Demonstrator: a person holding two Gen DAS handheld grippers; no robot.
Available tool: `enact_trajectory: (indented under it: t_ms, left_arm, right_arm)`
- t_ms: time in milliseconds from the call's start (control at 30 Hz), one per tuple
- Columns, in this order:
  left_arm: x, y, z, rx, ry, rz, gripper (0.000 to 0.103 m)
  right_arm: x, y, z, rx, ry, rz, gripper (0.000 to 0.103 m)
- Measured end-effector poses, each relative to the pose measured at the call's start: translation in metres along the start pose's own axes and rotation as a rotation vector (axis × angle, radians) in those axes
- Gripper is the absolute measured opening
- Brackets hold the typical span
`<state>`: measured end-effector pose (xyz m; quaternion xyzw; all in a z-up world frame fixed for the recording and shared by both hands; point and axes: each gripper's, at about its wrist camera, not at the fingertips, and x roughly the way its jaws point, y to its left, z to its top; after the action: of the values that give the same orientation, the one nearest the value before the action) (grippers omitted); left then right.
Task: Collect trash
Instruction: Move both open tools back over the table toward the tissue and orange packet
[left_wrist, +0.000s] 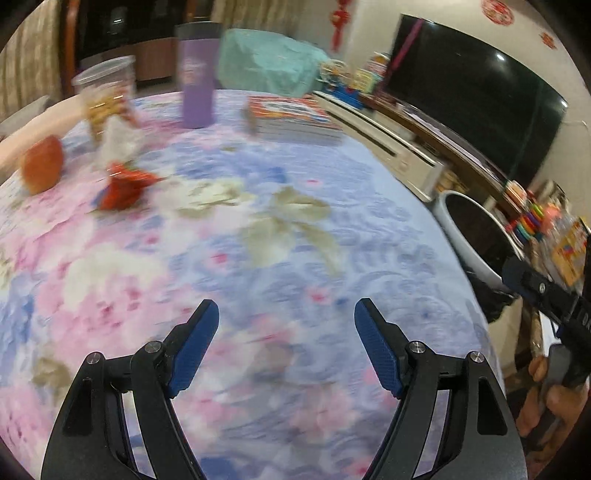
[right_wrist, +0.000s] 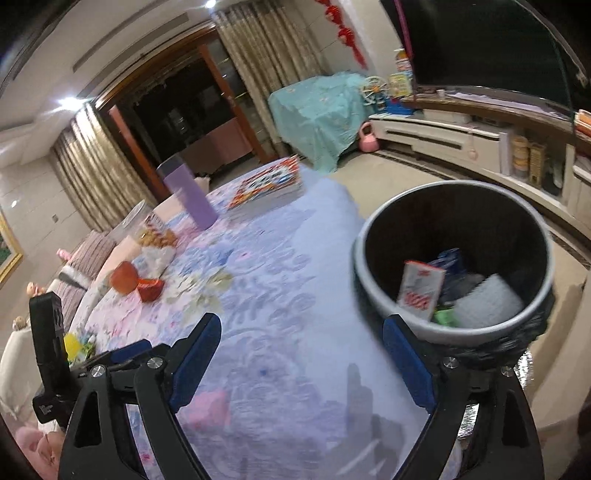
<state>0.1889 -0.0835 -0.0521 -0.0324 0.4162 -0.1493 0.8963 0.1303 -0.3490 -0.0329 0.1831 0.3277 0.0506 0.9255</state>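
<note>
Both your grippers are spread wide and hold nothing: the left gripper (left_wrist: 286, 347) hangs over bare desk (left_wrist: 258, 369), the right gripper (right_wrist: 301, 363) beside the bin (right_wrist: 373, 236). The red wrapper (left_wrist: 123, 186) lies well ahead and left of your left gripper, close to the apple (left_wrist: 42, 166) and snack cup (left_wrist: 105, 94). Reach in fast through this blur and you may knock the apple or tip the cup.

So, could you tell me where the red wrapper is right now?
The red wrapper lies at the table's far left in the left wrist view, between the orange fruit and scattered paper scraps.
</note>
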Motion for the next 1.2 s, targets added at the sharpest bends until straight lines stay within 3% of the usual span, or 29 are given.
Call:
enact_trajectory:
  t_ms: [667, 1200]
  left_arm:
    - [-0.032, 0.112, -0.022, -0.153, -0.023, 0.158, 0.083]
    - [-0.033, 0.173, -0.011, -0.191, -0.016, 0.268, 0.083]
  right_arm:
    - [0.067, 0.109, -0.048, -0.148, 0.139, 0.128, 0.091]
    - [0.113, 0.175, -0.04, -0.256, 0.18, 0.212, 0.091]
